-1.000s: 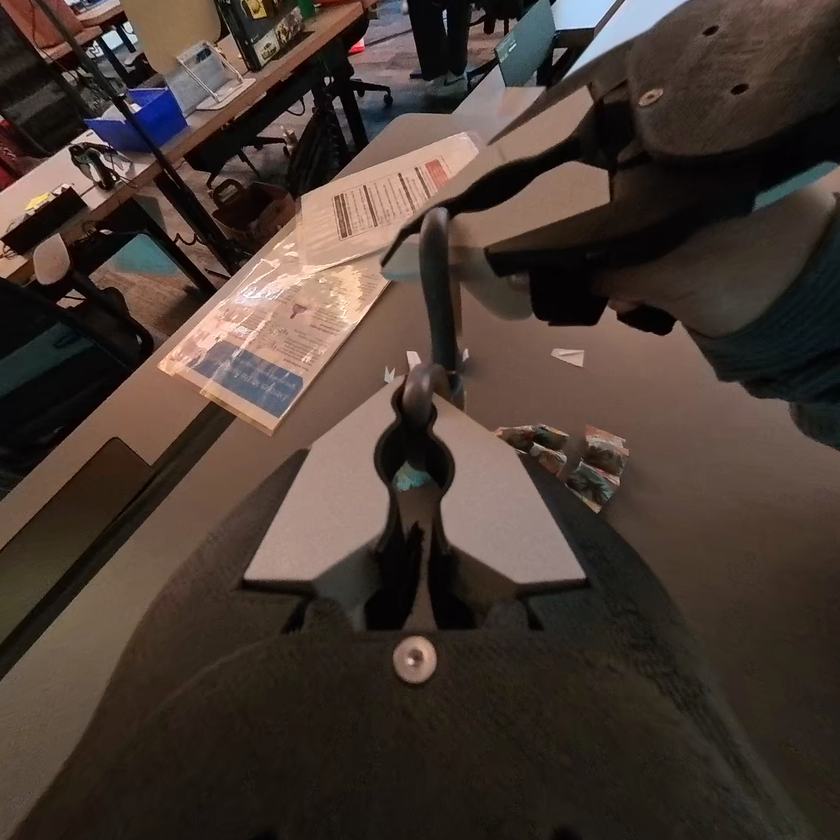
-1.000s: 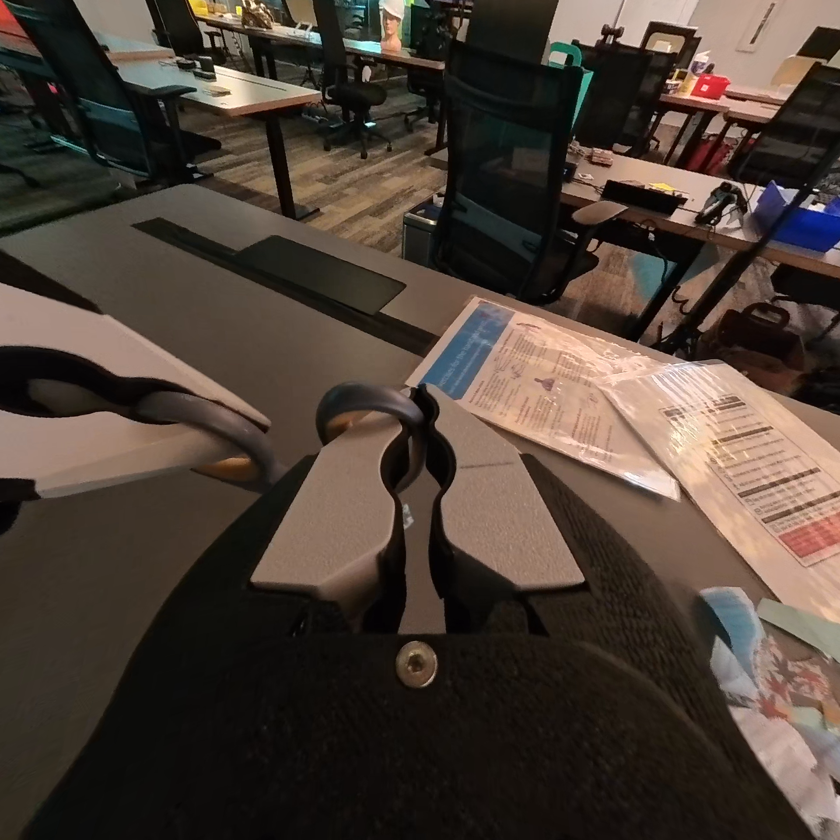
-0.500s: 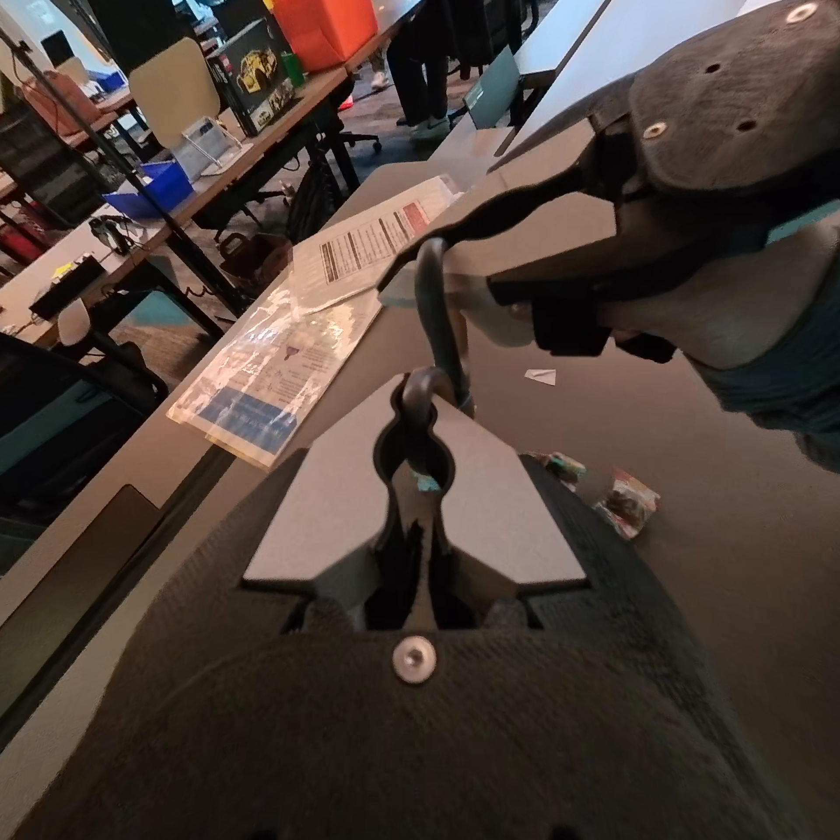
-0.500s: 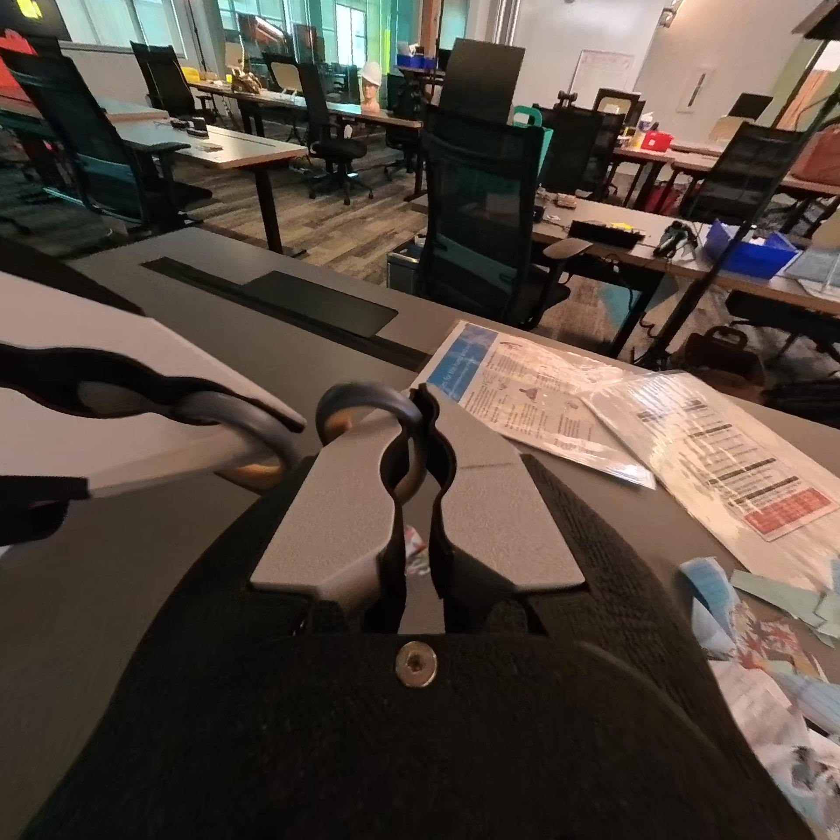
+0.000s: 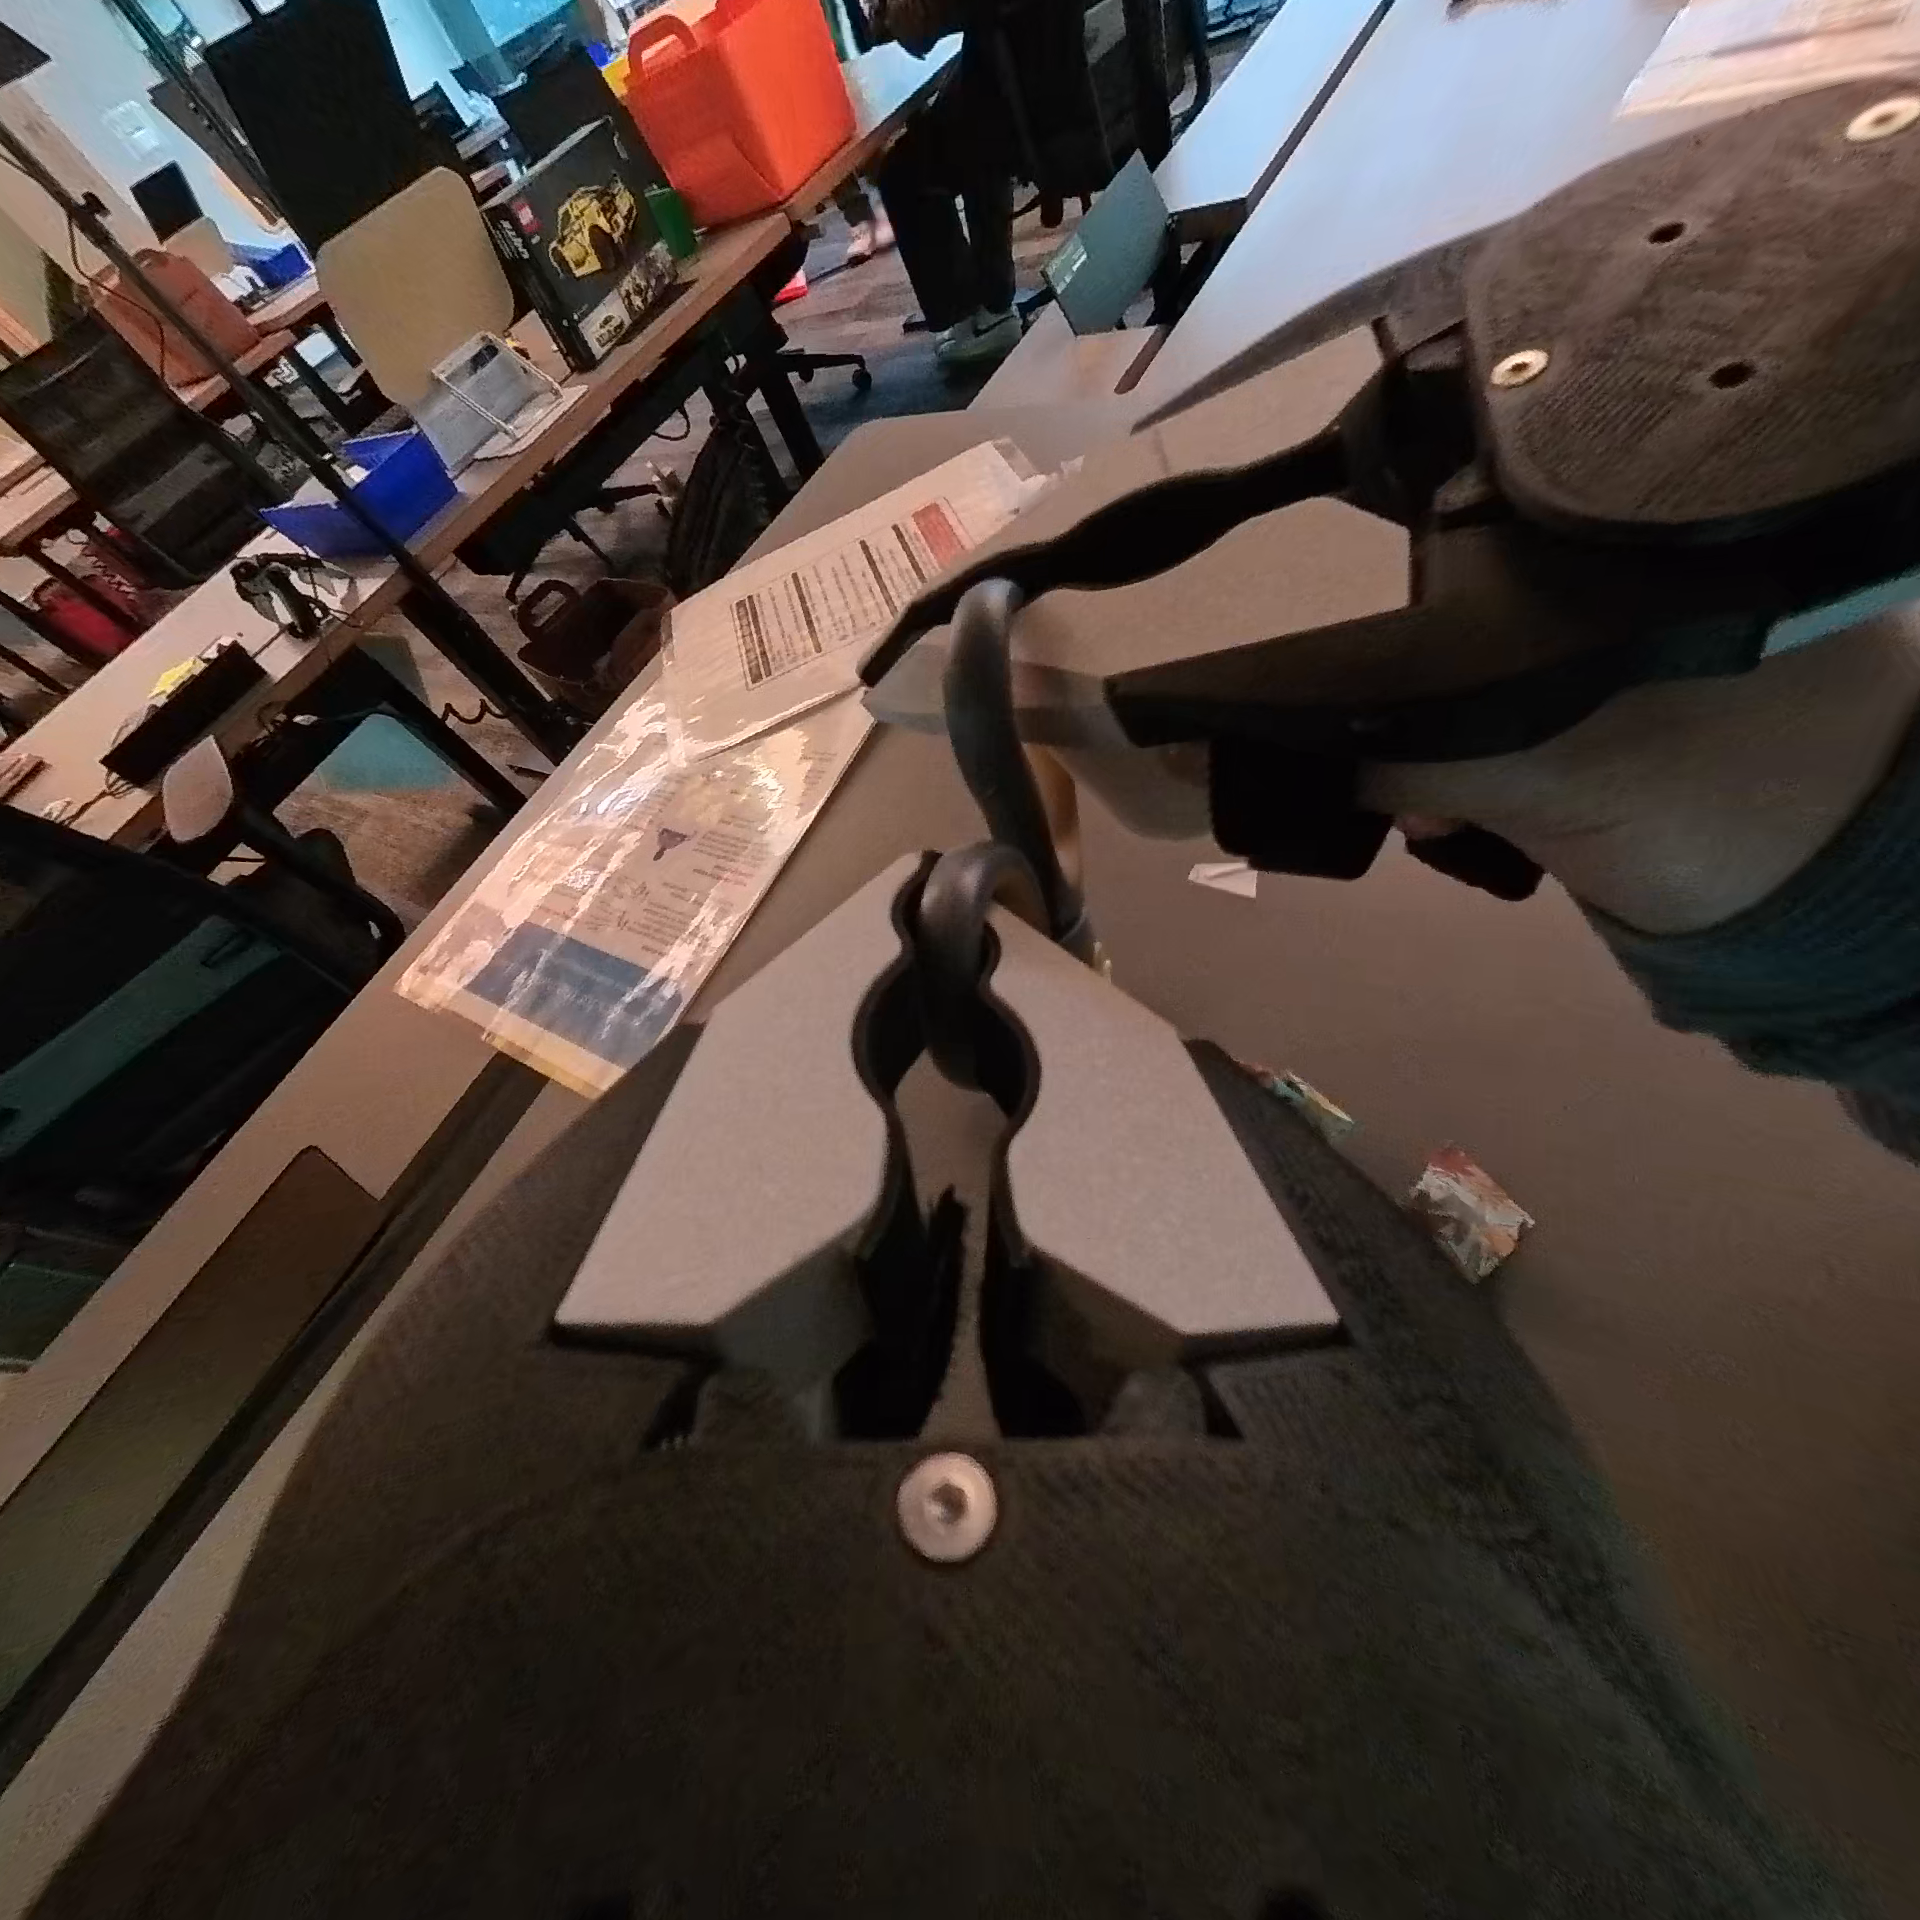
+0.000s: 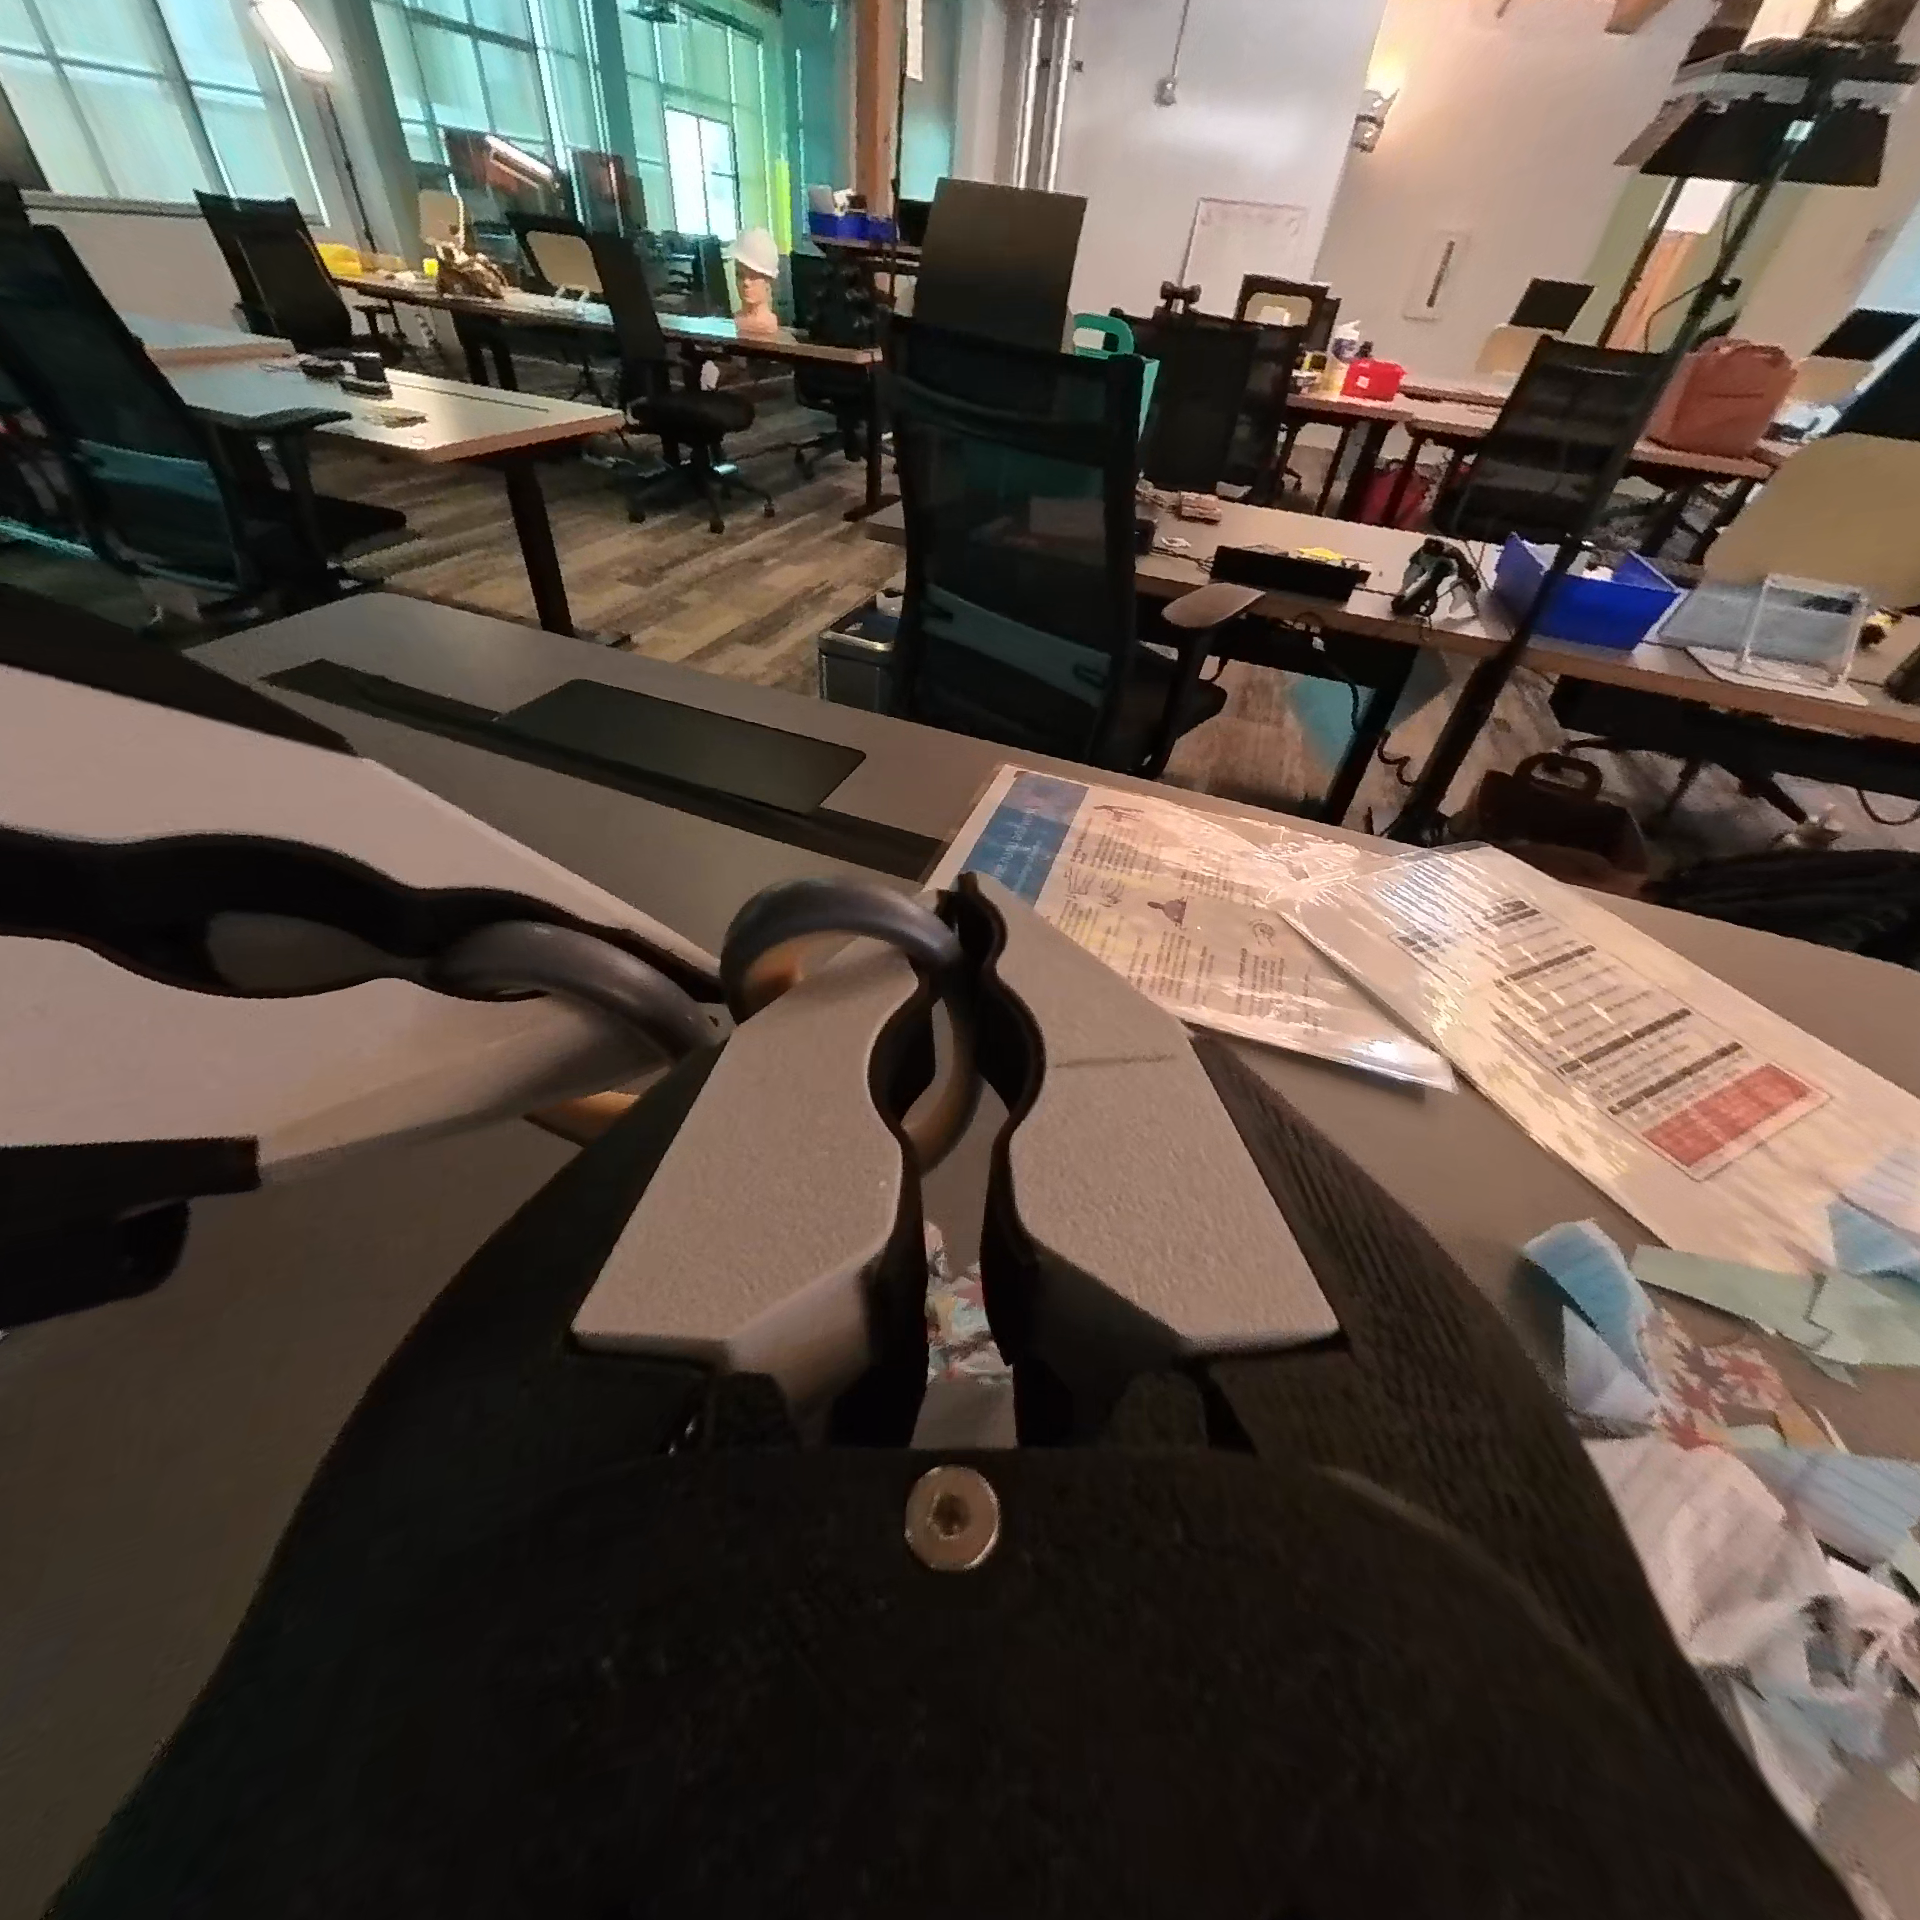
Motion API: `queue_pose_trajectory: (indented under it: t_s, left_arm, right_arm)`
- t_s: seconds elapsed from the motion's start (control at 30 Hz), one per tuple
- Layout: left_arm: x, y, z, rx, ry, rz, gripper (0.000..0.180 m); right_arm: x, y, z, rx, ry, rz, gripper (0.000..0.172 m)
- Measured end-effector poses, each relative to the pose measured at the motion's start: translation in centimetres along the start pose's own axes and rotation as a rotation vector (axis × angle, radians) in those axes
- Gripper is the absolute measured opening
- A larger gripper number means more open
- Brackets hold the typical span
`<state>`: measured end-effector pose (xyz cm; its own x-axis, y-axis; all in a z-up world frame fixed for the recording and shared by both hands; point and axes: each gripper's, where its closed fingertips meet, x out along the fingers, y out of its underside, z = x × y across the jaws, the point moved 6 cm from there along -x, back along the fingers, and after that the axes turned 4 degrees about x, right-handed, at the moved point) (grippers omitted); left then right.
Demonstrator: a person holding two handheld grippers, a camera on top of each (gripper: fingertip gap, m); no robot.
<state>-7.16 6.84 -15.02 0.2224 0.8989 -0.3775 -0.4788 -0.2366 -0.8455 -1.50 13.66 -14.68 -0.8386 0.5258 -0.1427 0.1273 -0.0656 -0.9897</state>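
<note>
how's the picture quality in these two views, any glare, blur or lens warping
Left wrist view: dim, warm light on the dark table; strong glare on the laminated sheets; fisheye bends the desks; the far tool is slightly soft. Right wrist view: brighter, with teal window light; the paper scraps at the right edge smear; the near tool looks sharp.

The fingers [image 5: 1143, 1164] look like matt, grainy grey plastic, the gripper bodies [image 6: 935, 1662] rough black. The scissor loops [image 6: 831, 914] are smooth dark plastic. At two o'clock lie glossy laminated sheets [image 6: 1247, 935] on a smooth matt table [image 6: 520, 831]; paper scraps [image 6: 1714, 1455] lie at four.
</note>
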Motion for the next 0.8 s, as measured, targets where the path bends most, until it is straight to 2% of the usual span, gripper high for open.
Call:
queue_pose_trajectory:
  t_s: [0.3,0.43,0.67,0.8]
  left_arm:
    - [0.6,-0.1,-0.6,0.010,-0.039,-0.012,0.000]
    - [0.9,-0.1,-0.8,0.024,-0.046,-0.026,0.000]
    - [0.5,-0.5,-0.6,0.042,-0.009,-0.056,0.000]
    - [0.2,-0.4,-0.2,0.044,-0.026,-0.054,0.000]
  right_arm:
    - [-0.1,0.4,-0.4,0.064,0.059,-0.027,0.000]
    - [-0.3,0.6,-0.8,0.087,0.027,-0.026,0.000]
    - [-1.1,-0.1,-0.8,-0.058,0.012,-0.049,0.000]
    - [-1.3,-0.2,-1.1,-0.062,0.019,-0.056,0.000]
